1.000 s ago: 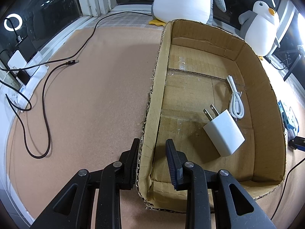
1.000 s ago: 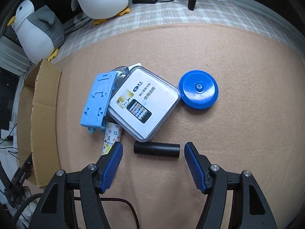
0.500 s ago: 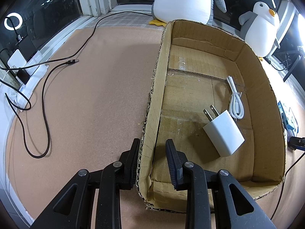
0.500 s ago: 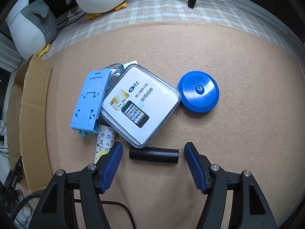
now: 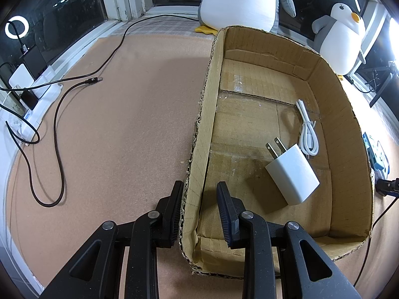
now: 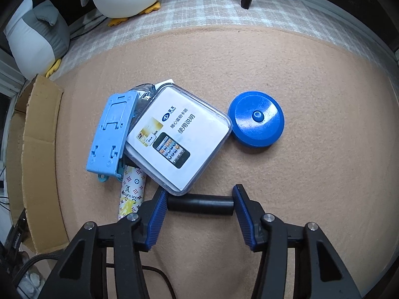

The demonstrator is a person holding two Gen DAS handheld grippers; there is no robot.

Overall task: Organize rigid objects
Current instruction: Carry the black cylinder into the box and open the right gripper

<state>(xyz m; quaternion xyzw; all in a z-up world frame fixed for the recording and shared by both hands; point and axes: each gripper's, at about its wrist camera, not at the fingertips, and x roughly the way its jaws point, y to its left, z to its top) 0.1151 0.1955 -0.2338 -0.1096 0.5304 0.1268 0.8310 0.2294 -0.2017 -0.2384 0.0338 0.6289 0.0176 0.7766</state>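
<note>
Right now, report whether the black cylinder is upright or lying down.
Lying down. The black cylinder rests lengthwise on the mat between the right gripper's open fingers.

On the right side we see the black tube (image 6: 200, 203) lying crosswise between the right gripper's (image 6: 198, 209) blue fingers, both ends near the pads. The clear case (image 6: 178, 138) corner sits just above the tube's left end, crowding the left finger; the patterned roll (image 6: 132, 194) is just beside that finger too. The blue disc (image 6: 256, 122) is apart, up-right. Bare mat to the right and below the tube.

On the left, the left gripper (image 5: 200, 196) straddles the box (image 5: 199, 134) wall, w/ a gap on the inner side. Inside the box, the charger (image 5: 291, 174) and white cable (image 5: 308, 130) take the right half; near-left and far floor is free. The black cable (image 5: 59, 134) loops on the mat, well left.
</note>
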